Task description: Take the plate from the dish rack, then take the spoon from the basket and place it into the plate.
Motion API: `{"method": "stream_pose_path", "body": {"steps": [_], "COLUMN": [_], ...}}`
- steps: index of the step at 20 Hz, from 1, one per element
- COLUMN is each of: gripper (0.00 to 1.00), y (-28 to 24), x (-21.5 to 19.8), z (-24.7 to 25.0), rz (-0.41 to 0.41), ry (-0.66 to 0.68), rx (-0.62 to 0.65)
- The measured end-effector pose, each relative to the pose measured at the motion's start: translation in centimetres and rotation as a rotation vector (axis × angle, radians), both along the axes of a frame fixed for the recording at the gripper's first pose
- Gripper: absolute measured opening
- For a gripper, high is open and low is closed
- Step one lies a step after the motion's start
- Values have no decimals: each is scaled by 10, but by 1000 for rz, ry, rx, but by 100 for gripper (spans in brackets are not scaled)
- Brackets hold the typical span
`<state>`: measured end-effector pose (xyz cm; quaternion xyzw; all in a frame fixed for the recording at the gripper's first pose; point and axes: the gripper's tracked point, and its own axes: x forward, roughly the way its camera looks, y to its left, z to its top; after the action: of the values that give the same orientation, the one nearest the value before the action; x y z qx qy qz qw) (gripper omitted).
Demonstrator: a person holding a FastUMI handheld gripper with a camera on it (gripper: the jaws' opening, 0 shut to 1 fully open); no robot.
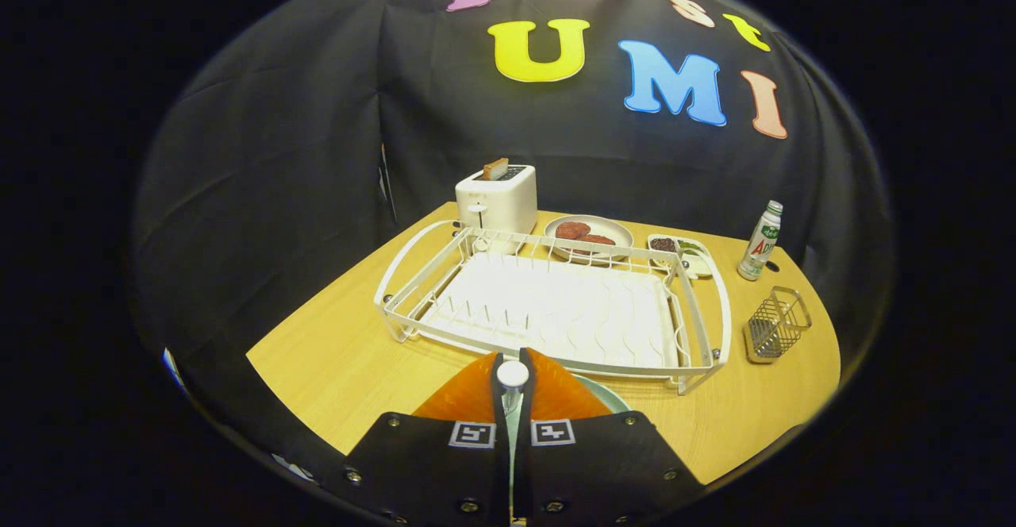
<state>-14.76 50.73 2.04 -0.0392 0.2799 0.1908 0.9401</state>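
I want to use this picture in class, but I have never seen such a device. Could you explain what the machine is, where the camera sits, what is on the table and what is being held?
The gripper is a hand-held two-finger tool. The camera rides on it and looks forward along the fingers.

The fingers are nearly closed on a white spoon, whose rounded end shows between them. Just under them lies a pale green plate.

Beyond, on the wooden table, stands a white dish rack, with no dishes in it. Beside it is a small wire basket. Behind it are a toaster holding a slice, a plate of food, a small dish and a bottle.
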Motion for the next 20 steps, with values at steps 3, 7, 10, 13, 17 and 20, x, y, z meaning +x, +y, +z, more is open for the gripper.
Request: {"method": "stream_pose_path", "body": {"steps": [3,7,10,13,17,20], "gripper": [5,17,25,32,44,44], "y": [1,-1,-4,-9,-18,-23], "x": [1,-1,3,1,1,1], "z": [2,10,14,23,31,35], "rz": [7,19,15,5,-5,-16], "ry": [-9,-39,-41,-60,-76,-74], "rx": [25,22,35,29,41,47]}}
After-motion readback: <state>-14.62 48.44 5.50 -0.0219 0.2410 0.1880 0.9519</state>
